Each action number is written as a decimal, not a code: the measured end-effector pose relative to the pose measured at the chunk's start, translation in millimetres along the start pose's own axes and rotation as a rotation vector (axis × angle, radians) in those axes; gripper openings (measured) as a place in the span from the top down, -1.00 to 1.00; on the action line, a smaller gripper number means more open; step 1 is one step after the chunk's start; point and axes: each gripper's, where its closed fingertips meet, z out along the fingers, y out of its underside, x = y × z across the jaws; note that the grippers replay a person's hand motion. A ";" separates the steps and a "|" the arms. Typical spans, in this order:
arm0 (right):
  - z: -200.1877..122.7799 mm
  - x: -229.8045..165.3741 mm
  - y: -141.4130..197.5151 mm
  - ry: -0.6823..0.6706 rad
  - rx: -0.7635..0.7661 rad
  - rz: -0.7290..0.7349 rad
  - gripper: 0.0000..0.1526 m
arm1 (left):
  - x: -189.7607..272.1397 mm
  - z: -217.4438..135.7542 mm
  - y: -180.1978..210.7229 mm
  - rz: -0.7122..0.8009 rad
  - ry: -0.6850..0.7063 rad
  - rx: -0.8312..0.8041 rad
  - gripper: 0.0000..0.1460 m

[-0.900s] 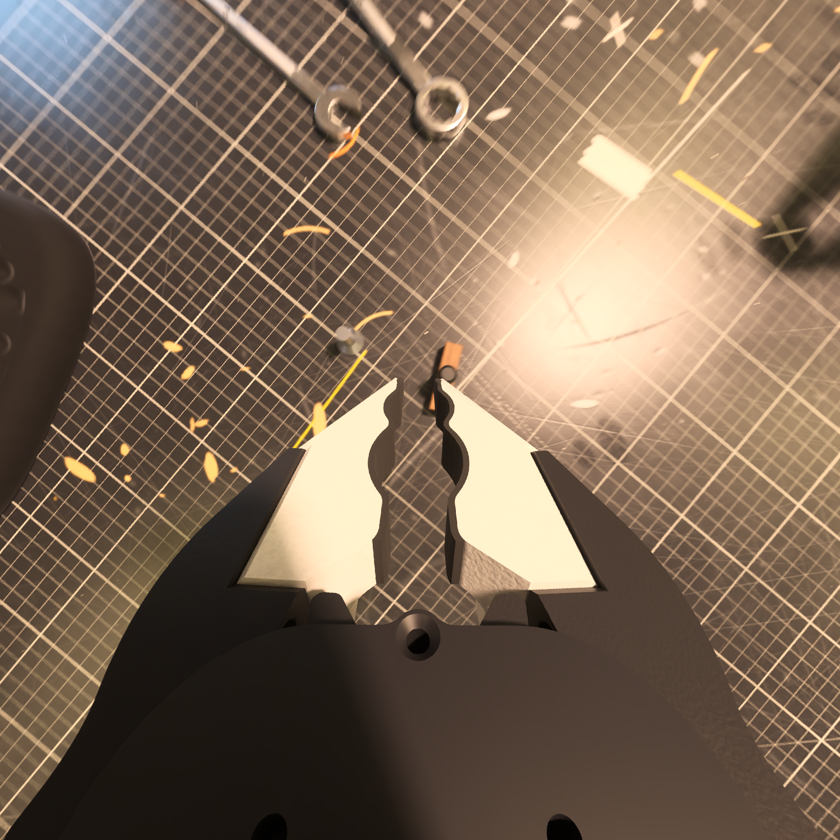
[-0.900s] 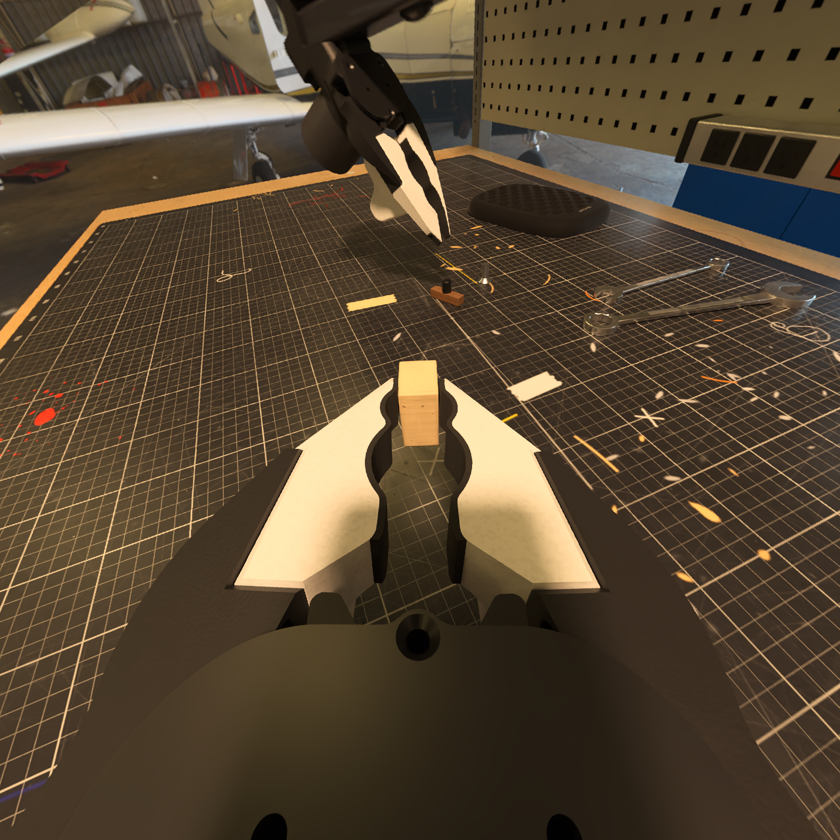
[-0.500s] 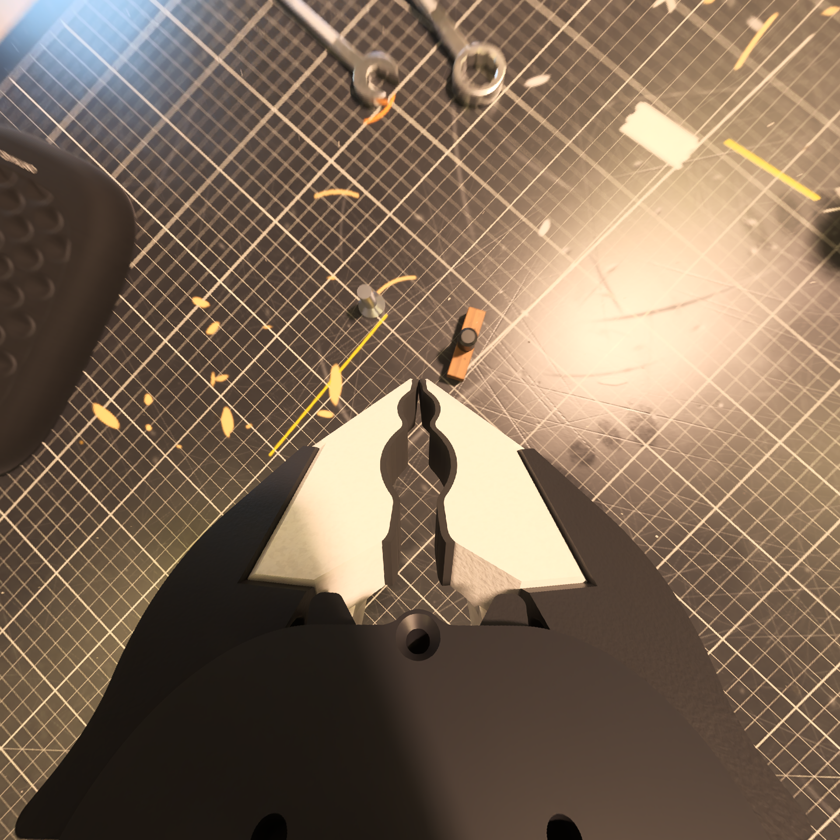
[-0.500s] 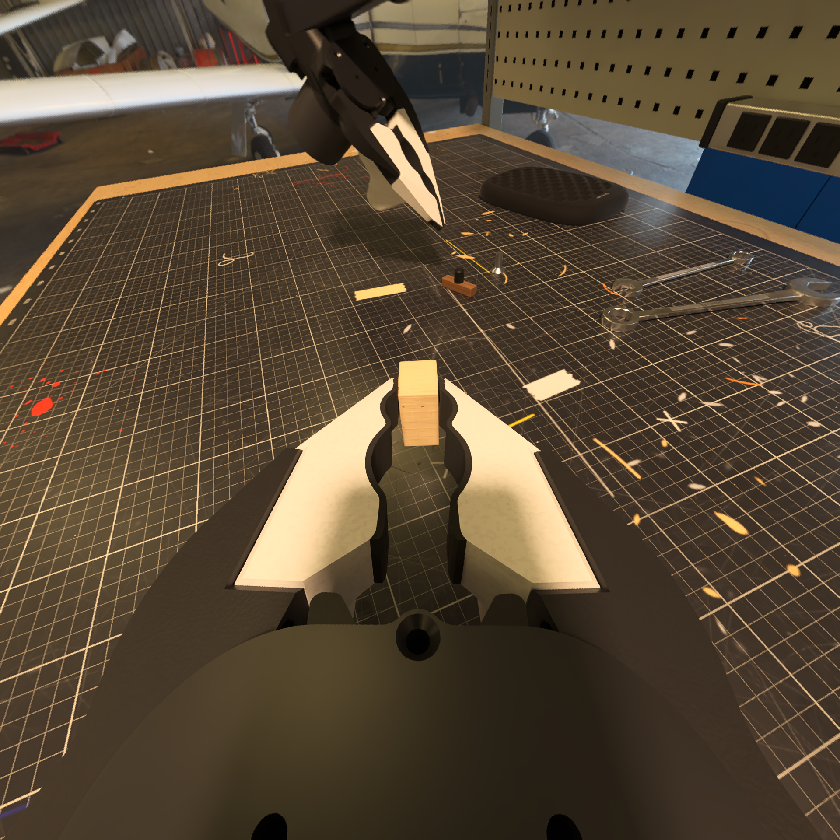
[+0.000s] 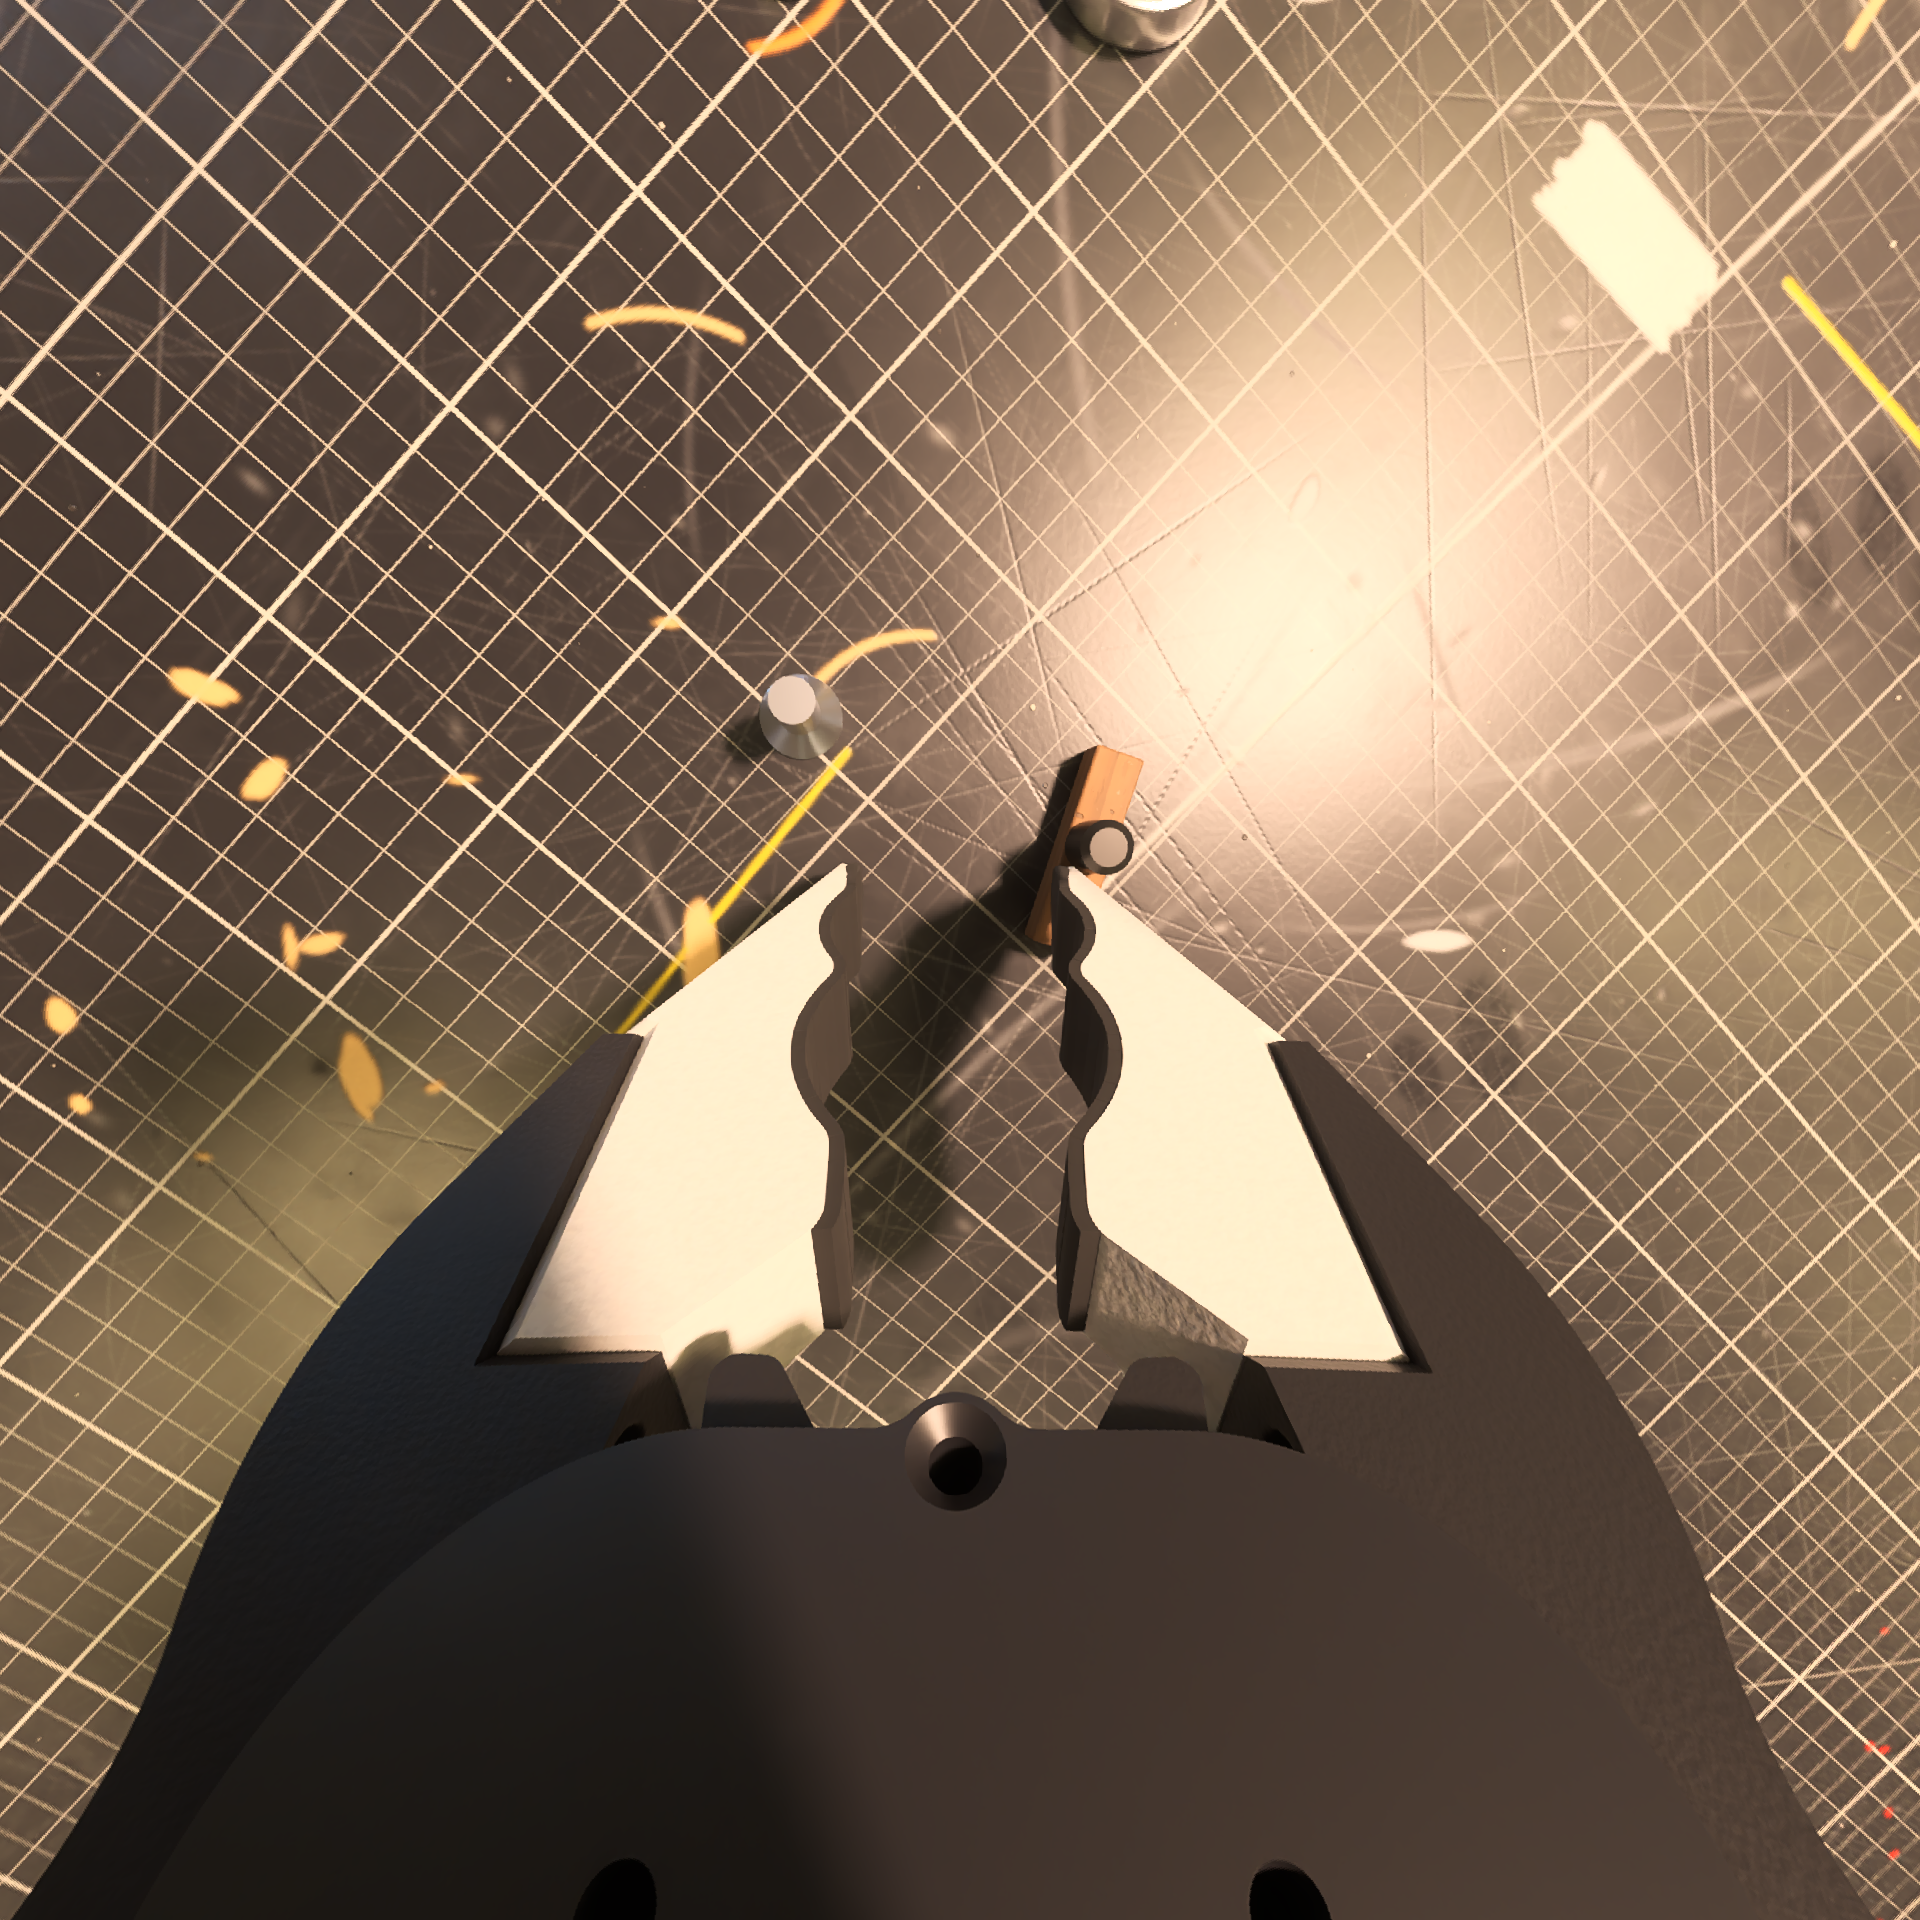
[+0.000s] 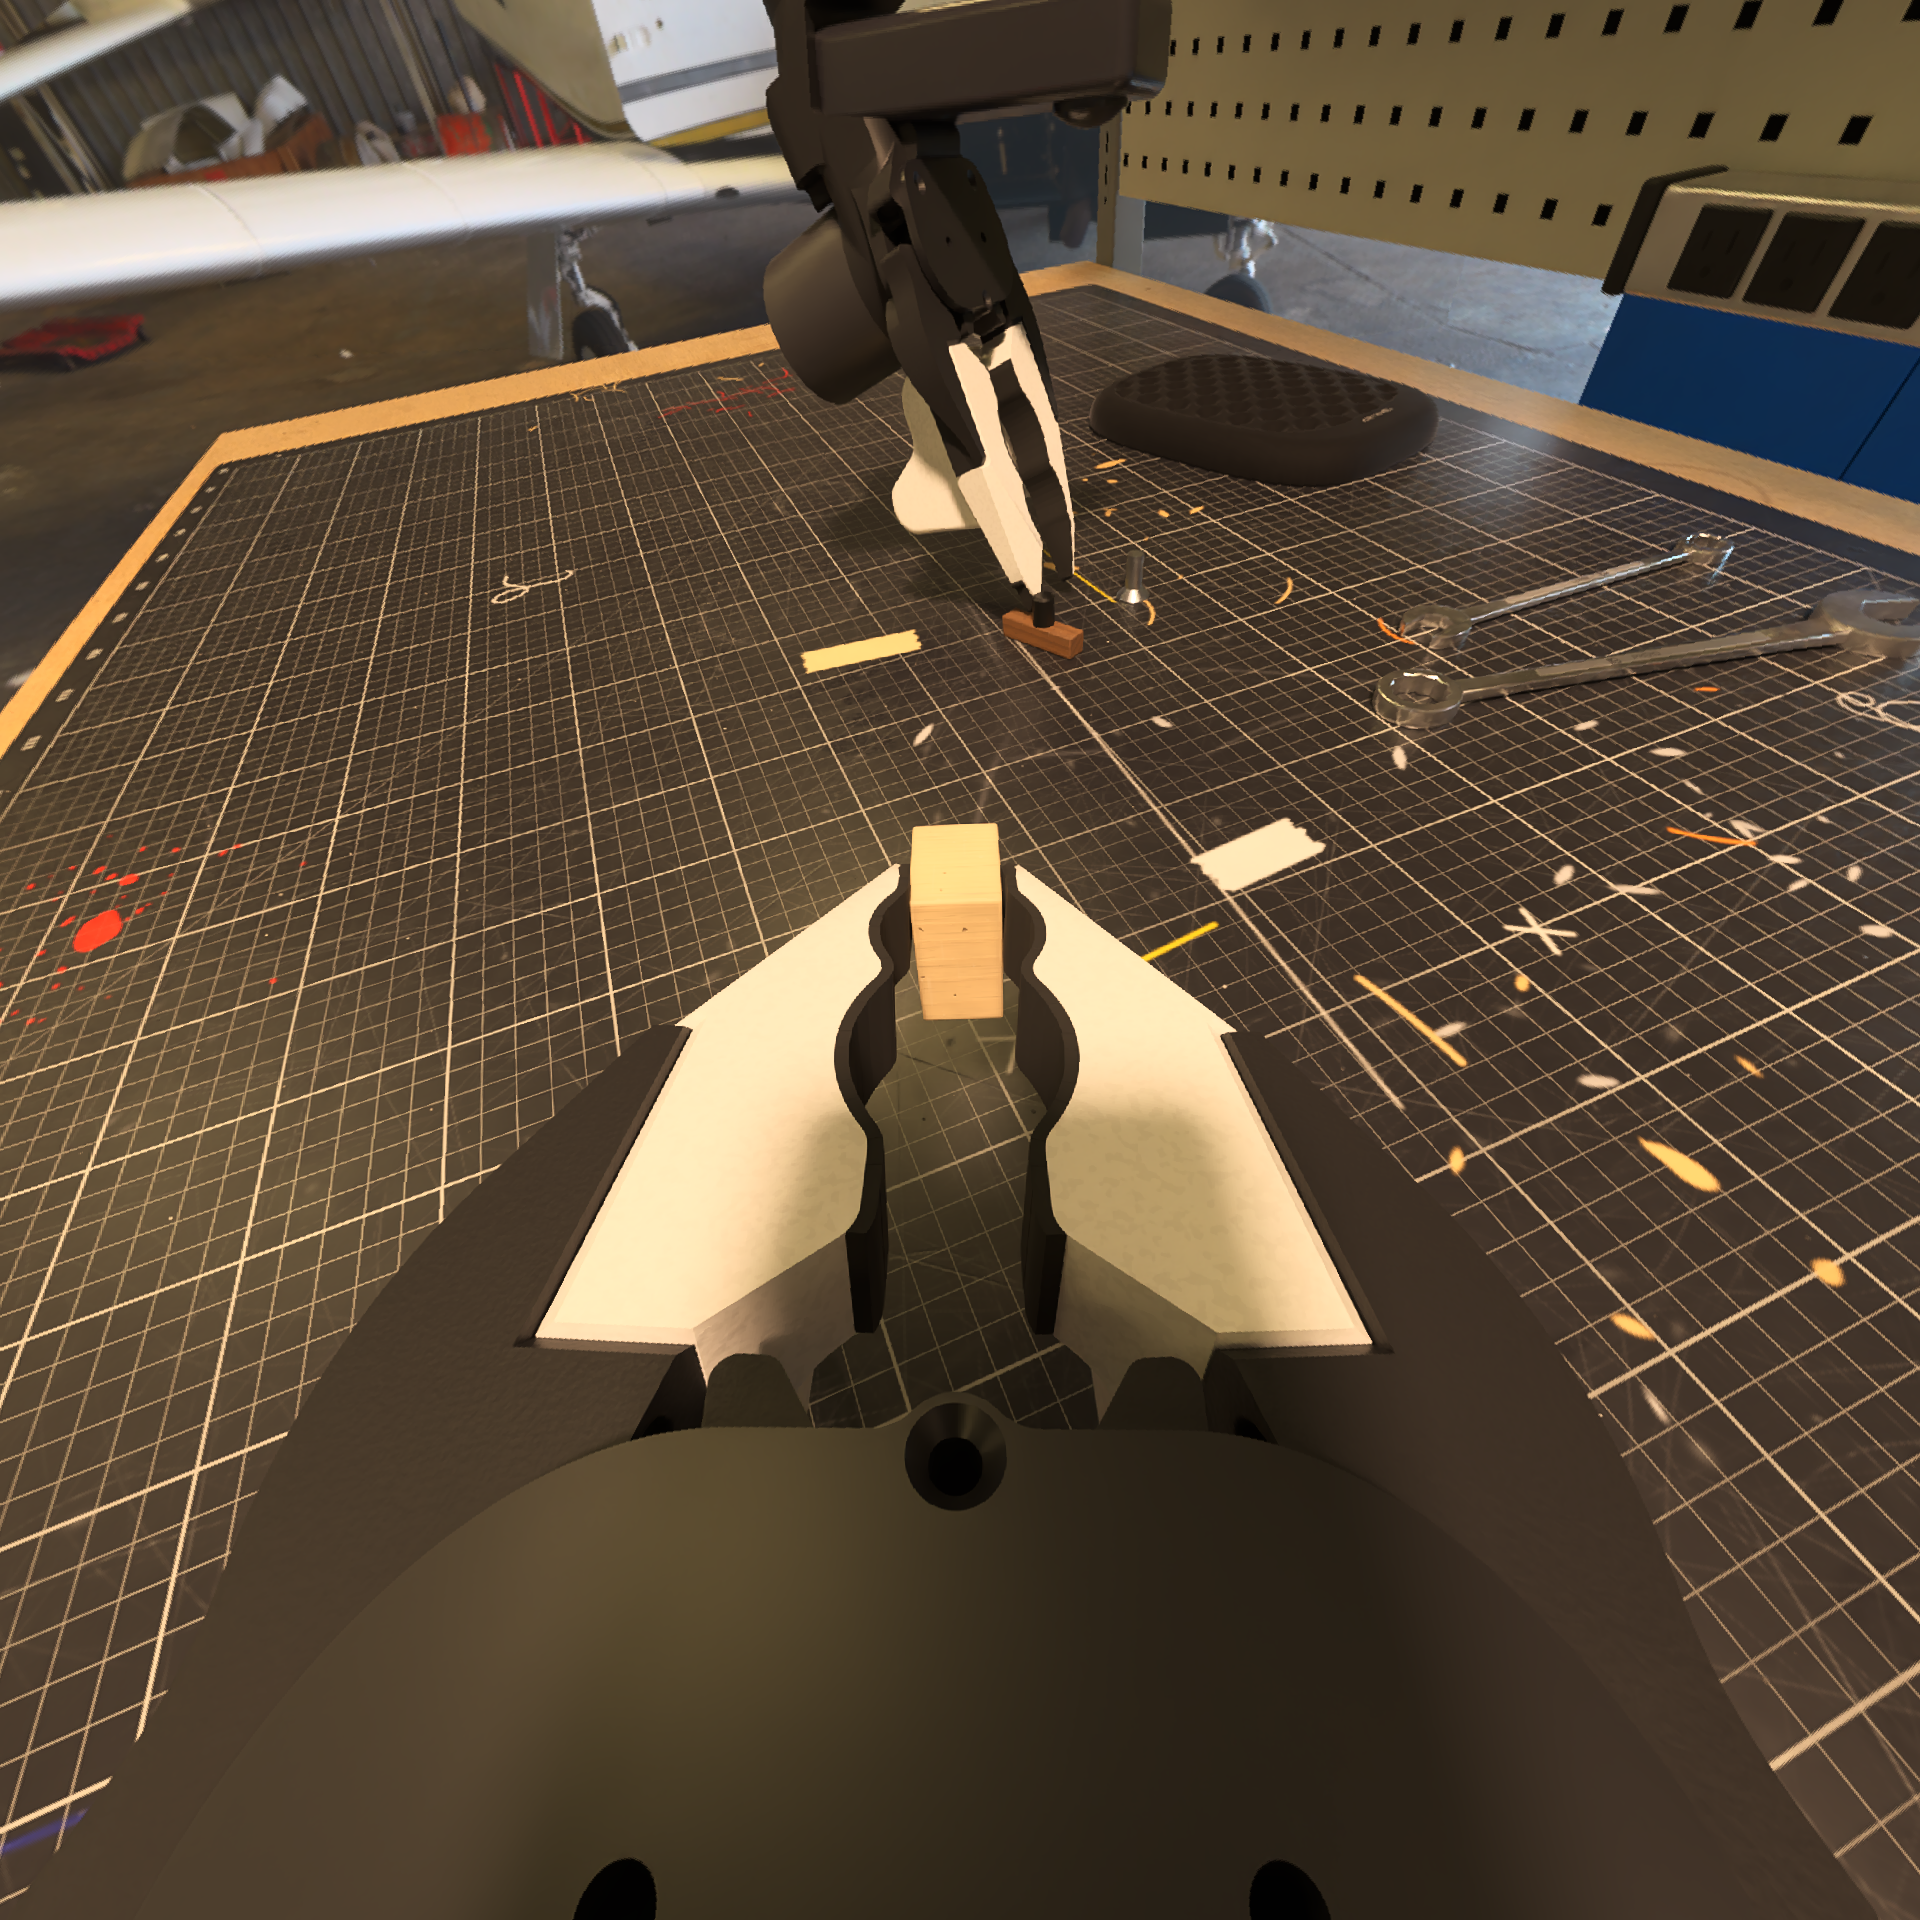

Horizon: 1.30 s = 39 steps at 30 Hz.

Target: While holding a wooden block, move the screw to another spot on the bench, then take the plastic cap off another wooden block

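My right gripper is shut on a pale wooden block and holds it above the mat. A small brown wooden block lies on the mat with a black plastic cap standing on it. My left gripper is open and empty, low over the mat, its right fingertip just beside the cap. The screw stands head down to the left of the brown block. In the right wrist view the left gripper points down at the cap, the brown block and the screw.
Two wrenches lie to the right on the gridded cutting mat. A dark dimpled pad sits at the back right. Pale tape strips and orange flecks lie on the mat. The bench's wooden edge runs along the far side.
My left gripper has come down closer to the capped brown block and its jaws have opened from nearly shut. My right gripper still holds the pale block.
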 end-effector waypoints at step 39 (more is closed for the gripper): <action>1.5 2.7 4.4 0.019 -0.017 -0.011 0.79 | 67.3 -13.0 -20.3 0.264 0.146 0.220 0.89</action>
